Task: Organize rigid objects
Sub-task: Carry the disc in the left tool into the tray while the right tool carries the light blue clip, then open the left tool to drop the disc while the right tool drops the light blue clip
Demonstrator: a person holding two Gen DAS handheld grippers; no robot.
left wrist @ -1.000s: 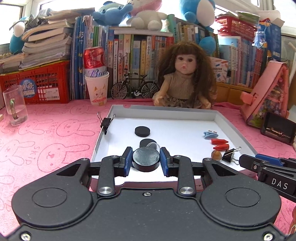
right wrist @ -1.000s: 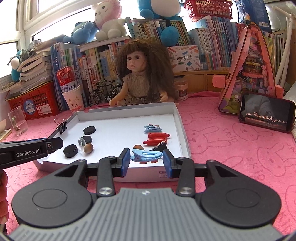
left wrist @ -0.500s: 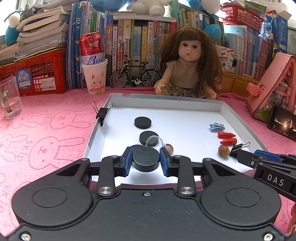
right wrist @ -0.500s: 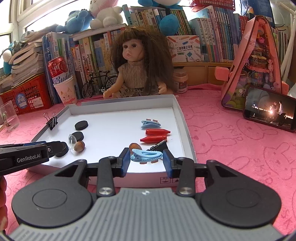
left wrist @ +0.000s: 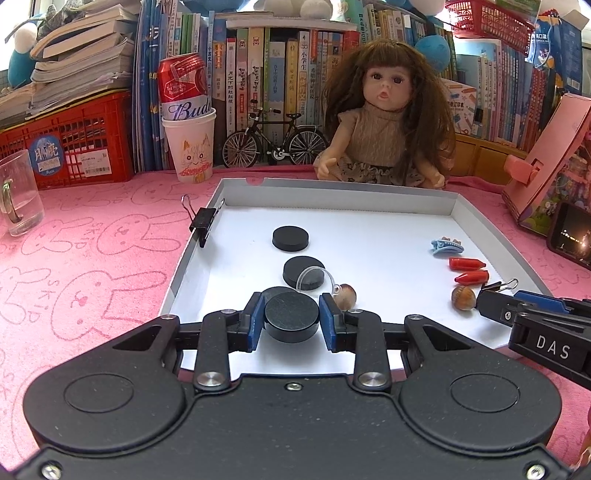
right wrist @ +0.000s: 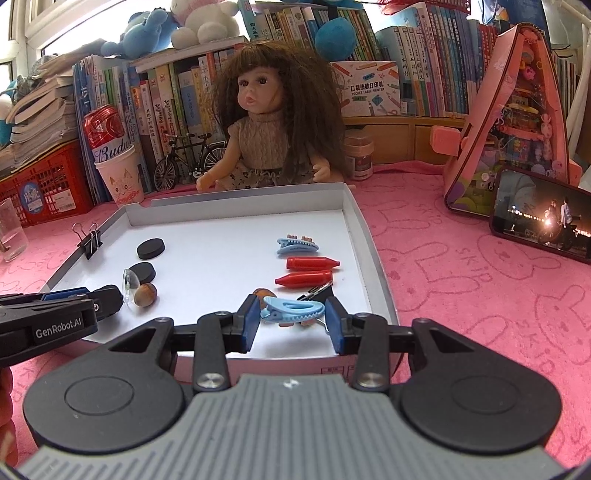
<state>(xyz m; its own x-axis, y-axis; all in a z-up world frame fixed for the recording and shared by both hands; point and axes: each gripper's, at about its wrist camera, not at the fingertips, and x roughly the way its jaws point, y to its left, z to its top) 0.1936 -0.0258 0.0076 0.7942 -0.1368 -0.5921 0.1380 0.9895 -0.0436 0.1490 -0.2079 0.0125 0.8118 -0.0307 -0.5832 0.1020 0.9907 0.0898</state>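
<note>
Two claws carry matching pieces: your left claw pinches a black disc over the tray's near-left disc row, your right claw pinches a blue hair clip near its twin, likely sorting by kind.

Before me a pink cloth with bunny outlines covers the table. Behind it books stand in a long row, plush toys on top. Left of the books, daylight comes through a window above a red crate.
</note>
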